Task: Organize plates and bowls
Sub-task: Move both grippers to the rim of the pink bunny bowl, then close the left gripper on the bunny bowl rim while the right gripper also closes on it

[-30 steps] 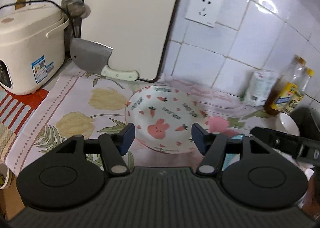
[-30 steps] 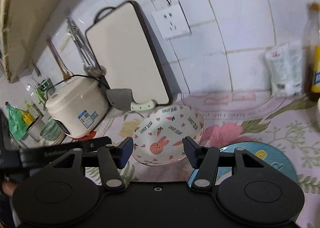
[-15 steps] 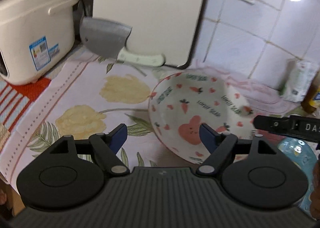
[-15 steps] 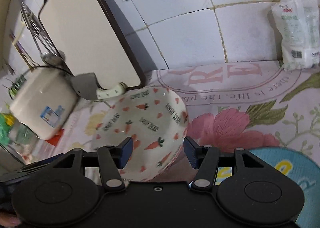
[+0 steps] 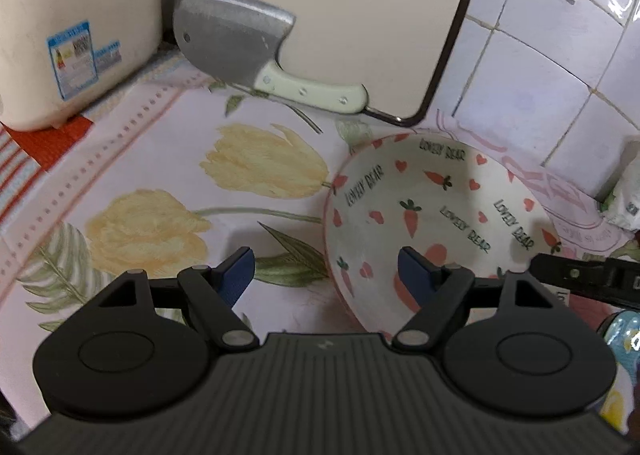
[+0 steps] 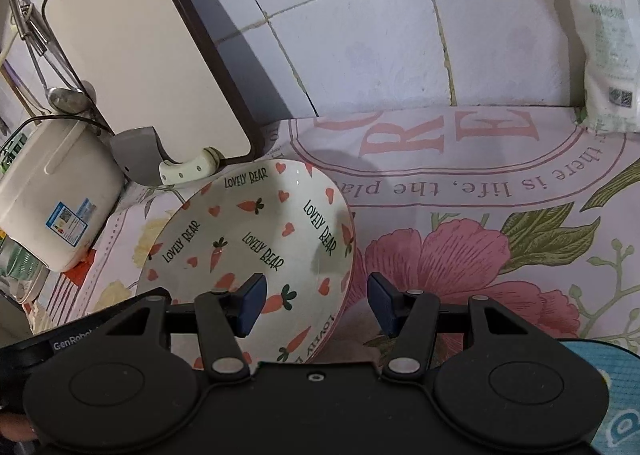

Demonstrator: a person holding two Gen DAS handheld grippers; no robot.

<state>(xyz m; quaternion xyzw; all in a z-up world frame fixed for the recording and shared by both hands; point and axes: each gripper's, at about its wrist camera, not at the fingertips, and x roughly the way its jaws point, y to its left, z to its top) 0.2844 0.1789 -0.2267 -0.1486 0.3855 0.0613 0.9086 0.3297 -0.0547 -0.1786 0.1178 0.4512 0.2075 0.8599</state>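
Straddling opposite rims of the carrot-print bowl (image 5: 436, 215), both grippers now sit lower and nearer than a second ago. The left gripper (image 5: 326, 275) has just been opening its jaws; they stand apart with the bowl's left rim between them, untouched. The right gripper (image 6: 316, 303) is unchanged in width, parted around the right rim. The bowl rests on the floral tablecloth (image 5: 160, 175), beneath the cleaver (image 5: 248, 47).

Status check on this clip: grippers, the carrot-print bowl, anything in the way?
Left gripper and right gripper open, jaws straddling opposite rims, nothing gripped. Bowl sits on the floral cloth. Cleaver lies behind, clear of both.
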